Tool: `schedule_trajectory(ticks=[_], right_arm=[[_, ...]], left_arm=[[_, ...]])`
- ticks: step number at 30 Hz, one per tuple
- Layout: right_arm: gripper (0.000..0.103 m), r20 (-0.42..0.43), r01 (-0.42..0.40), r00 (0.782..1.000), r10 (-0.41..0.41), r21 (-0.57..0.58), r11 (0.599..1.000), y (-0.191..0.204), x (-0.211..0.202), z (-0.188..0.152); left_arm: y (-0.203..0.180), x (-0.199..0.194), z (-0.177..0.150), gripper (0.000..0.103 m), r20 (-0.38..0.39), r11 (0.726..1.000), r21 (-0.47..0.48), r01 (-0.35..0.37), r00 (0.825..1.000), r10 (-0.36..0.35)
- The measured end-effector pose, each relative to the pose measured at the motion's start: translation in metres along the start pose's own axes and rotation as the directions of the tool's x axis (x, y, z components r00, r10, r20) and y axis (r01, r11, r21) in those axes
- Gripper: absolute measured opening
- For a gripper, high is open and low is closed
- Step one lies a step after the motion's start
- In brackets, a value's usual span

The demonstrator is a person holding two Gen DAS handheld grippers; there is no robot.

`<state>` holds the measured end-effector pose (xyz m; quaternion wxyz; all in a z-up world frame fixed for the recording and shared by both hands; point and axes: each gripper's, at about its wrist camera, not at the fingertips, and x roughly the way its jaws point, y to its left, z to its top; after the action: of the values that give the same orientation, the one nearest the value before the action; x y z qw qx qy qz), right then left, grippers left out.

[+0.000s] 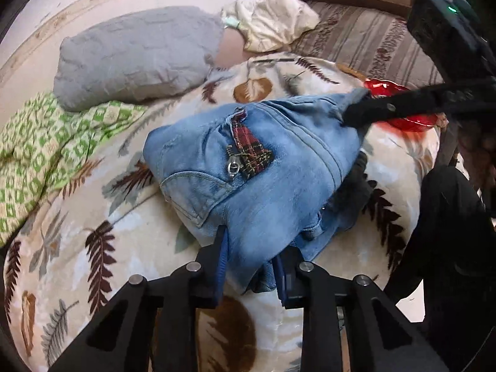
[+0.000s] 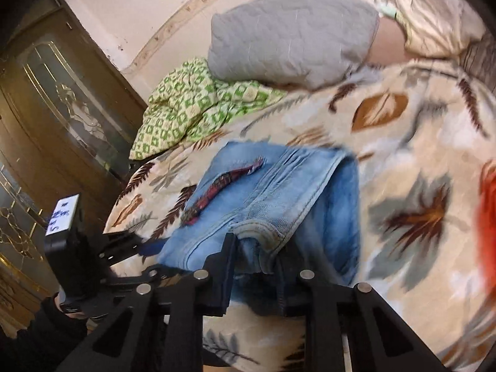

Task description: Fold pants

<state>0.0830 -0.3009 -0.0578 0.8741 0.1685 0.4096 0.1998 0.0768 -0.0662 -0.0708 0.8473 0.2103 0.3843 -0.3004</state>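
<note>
A leaf-patterned blanket (image 1: 93, 217) is spread over the bed, backed by a pale pink wall (image 2: 148, 6). A dark wooden glazed door (image 2: 62, 108) is seen beside it.

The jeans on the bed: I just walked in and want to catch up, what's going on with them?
A person is folding light-blue jeans on the leaf-print blanket, using handheld tongs in each hand. The left tongs pinch the near edge; the right tongs grip another edge. The jeans lie bunched in a compact, partly folded bundle.
</note>
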Motion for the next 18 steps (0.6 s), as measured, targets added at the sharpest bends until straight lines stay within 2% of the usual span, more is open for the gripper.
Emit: schedule_trajectory(ticks=[4, 6, 9, 14, 15, 16, 17, 18], right_arm=[[0.023, -0.122, 0.069, 0.99, -0.07, -0.01, 0.998, -0.019, 0.029, -0.017], [0.023, -0.168, 0.078, 0.983, -0.076, 0.002, 0.997, -0.029, 0.049, -0.035], [0.023, -0.131, 0.084, 0.988, -0.084, -0.003, 0.996, -0.03, 0.048, -0.041], [0.026, -0.118, 0.086, 0.989, -0.087, -0.019, 0.996, -0.029, 0.045, -0.042], [0.029, -0.109, 0.068, 0.992, -0.068, -0.004, 0.998, -0.029, 0.042, -0.041], [0.032, -0.107, 0.055, 0.993, -0.054, 0.003, 0.998, -0.029, 0.038, -0.041], [0.04, -0.105, 0.047, 0.993, -0.046, 0.008, 0.999, -0.029, 0.032, -0.04], [0.048, -0.102, 0.046, 0.994, -0.045, 0.009, 0.999, -0.026, 0.028, -0.04]], left_arm=[[-0.009, 0.035, -0.017, 0.023, -0.101, 0.997, 0.068, -0.031, 0.994, 0.038], [-0.004, 0.043, -0.026, 0.023, -0.095, 0.999, 0.031, -0.014, 0.995, 0.017], [0.004, 0.041, -0.035, 0.023, -0.093, 1.0, -0.02, 0.013, 0.996, -0.015], [0.003, 0.041, -0.035, 0.027, -0.093, 1.0, -0.023, -0.006, 0.996, 0.004], [0.002, 0.04, -0.036, 0.033, -0.092, 1.0, -0.014, -0.015, 0.996, 0.014], [0.002, 0.037, -0.036, 0.044, -0.103, 0.999, -0.018, -0.033, 0.994, 0.031], [0.002, 0.034, -0.038, 0.053, -0.112, 0.999, -0.033, -0.03, 0.993, 0.026], [0.006, 0.028, -0.038, 0.07, -0.119, 0.998, -0.062, -0.005, 0.993, -0.003]])
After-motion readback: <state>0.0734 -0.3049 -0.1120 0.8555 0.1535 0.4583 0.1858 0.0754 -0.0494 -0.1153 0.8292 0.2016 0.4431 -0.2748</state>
